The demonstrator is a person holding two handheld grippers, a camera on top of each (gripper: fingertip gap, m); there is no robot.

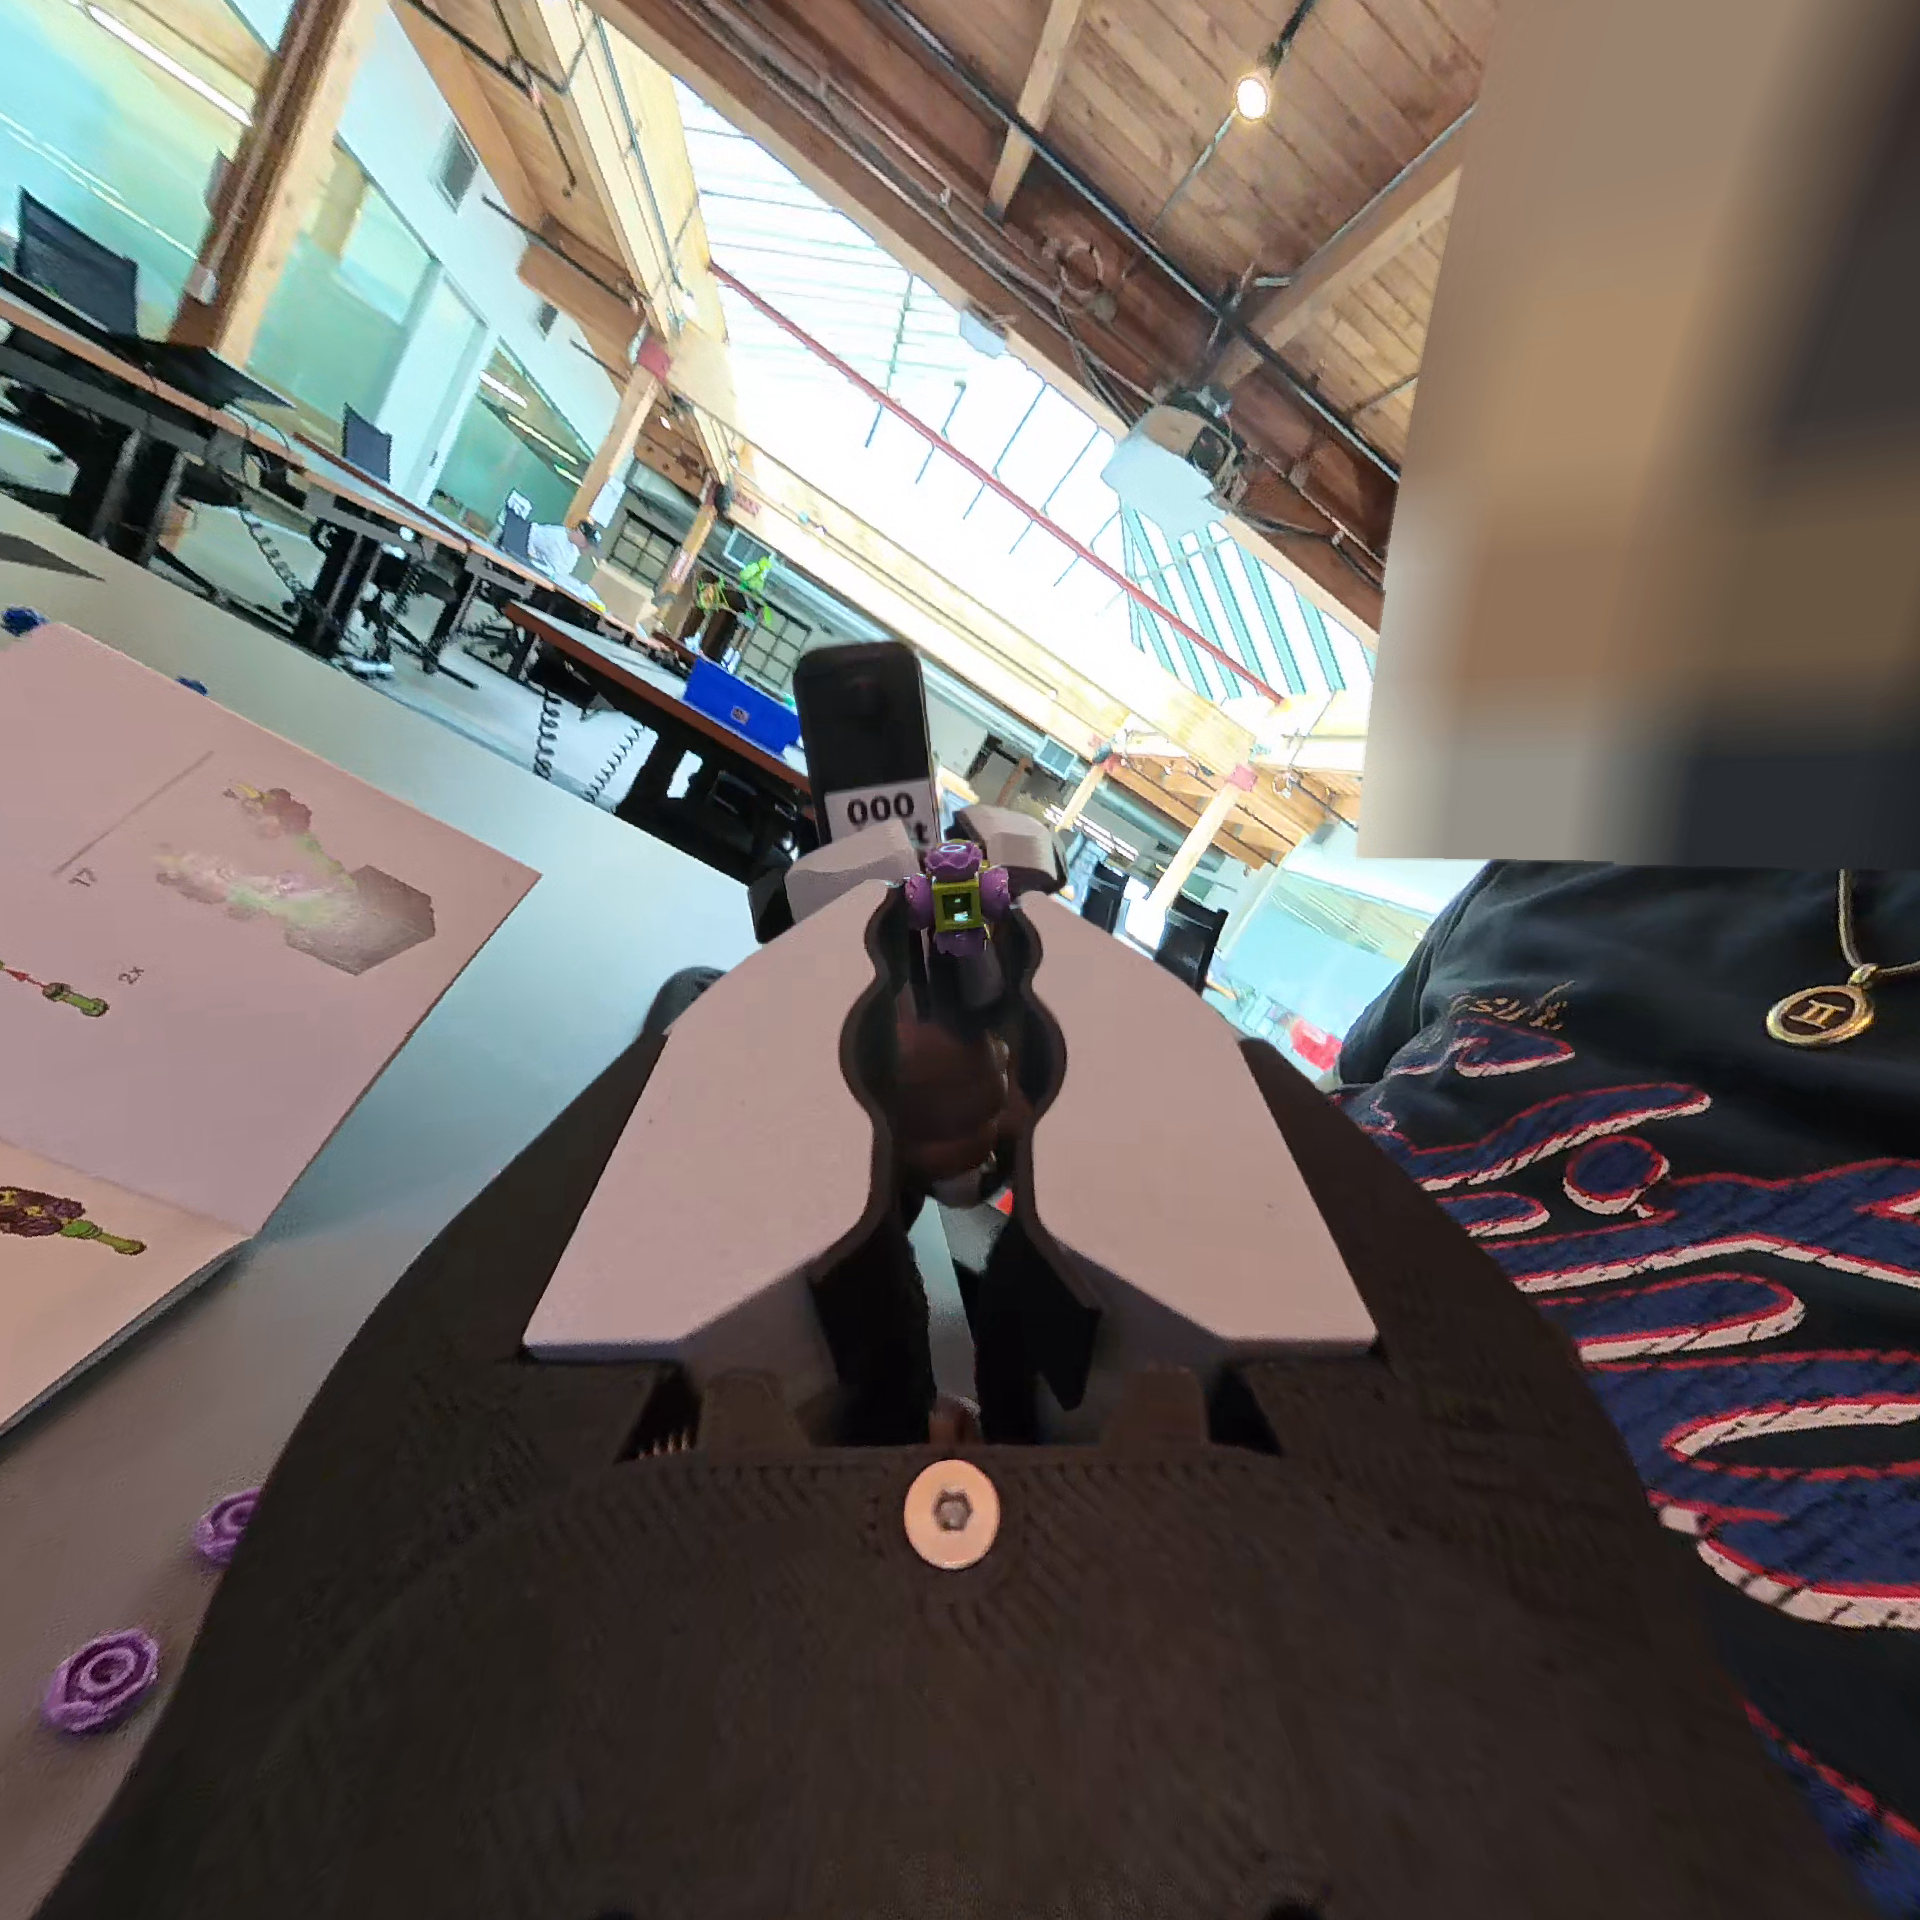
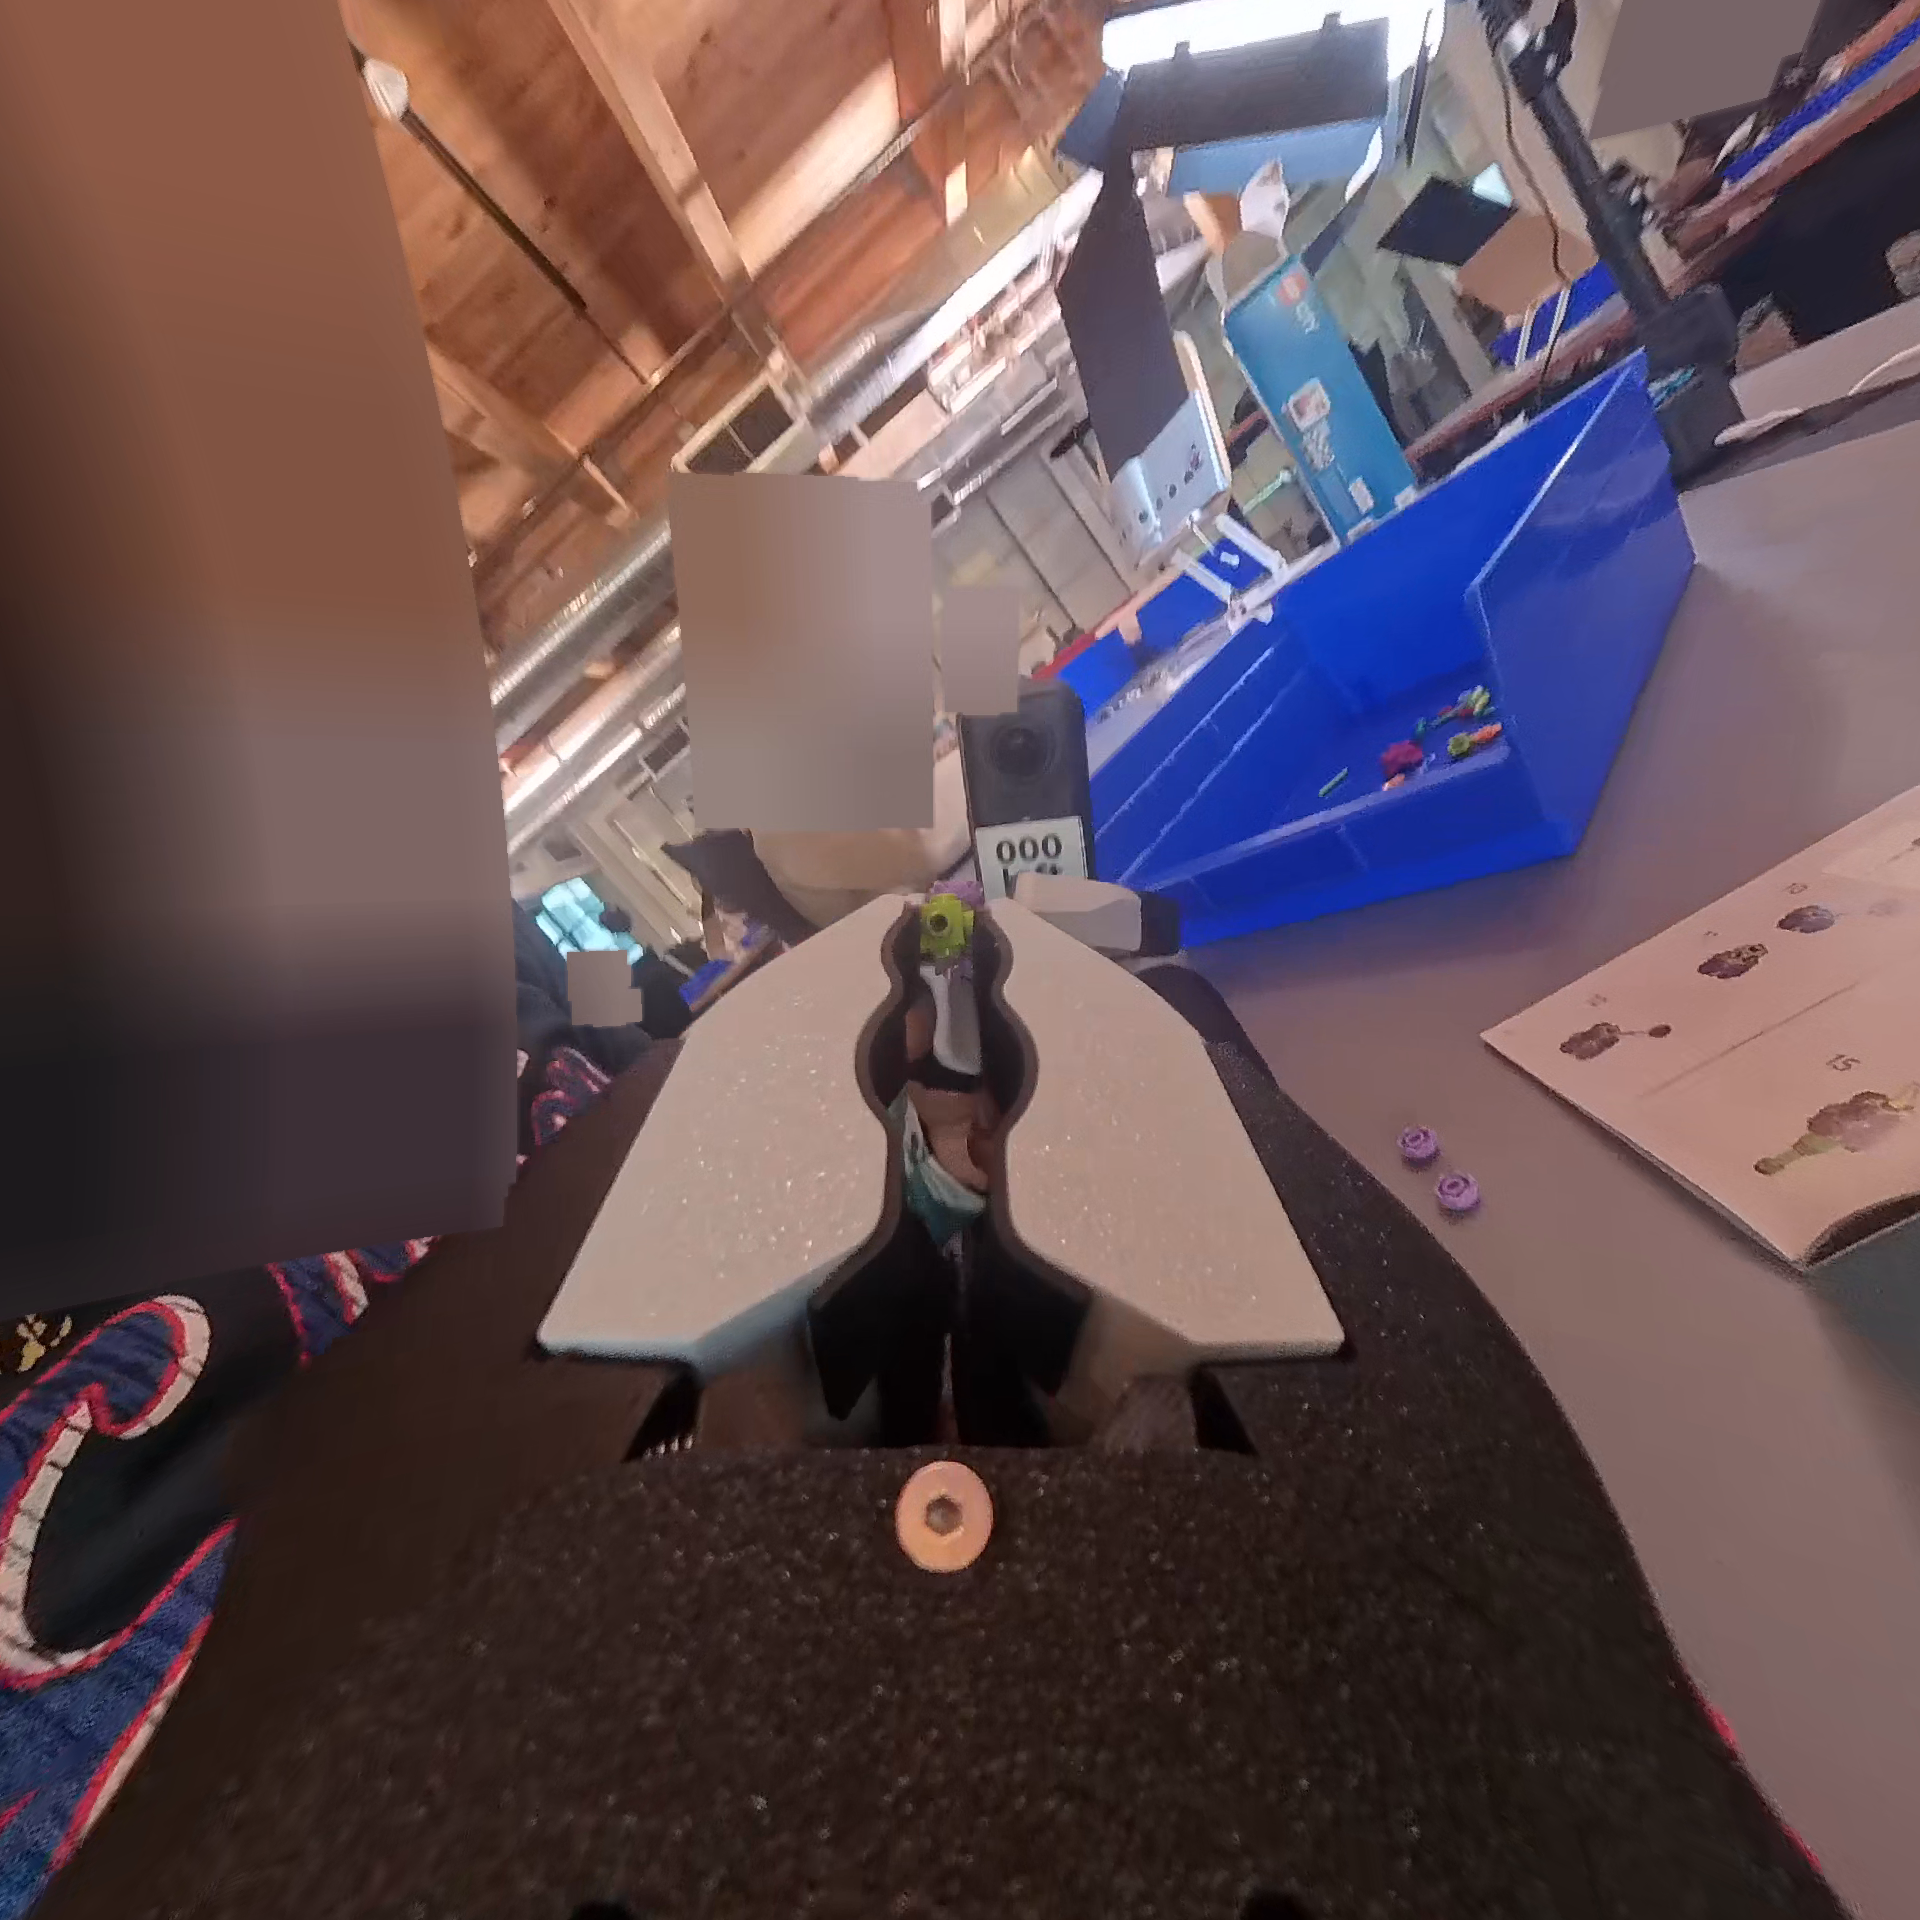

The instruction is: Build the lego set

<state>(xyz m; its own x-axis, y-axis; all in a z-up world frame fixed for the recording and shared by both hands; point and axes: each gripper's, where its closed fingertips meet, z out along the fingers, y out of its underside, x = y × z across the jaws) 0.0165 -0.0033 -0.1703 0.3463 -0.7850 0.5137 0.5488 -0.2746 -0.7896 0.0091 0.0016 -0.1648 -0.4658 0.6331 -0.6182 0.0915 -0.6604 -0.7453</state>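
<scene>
Left tongs (image 1: 954, 906) and right tongs (image 2: 948, 920) both pinching one lime-and-purple flower assembly (image 1: 956, 900) above grey table (image 2: 1558, 1403), timber-ceilinged workshop behind.

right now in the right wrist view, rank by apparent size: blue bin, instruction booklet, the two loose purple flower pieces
1. blue bin, largest, though farther off
2. instruction booklet, partly cut by the frame edge
3. purple flower pieces and, smallest; the two look alike, so unranked

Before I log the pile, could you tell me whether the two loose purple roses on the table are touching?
Apart. The right wrist view shows grey table between the farther rose and the nearer rose.
</scene>
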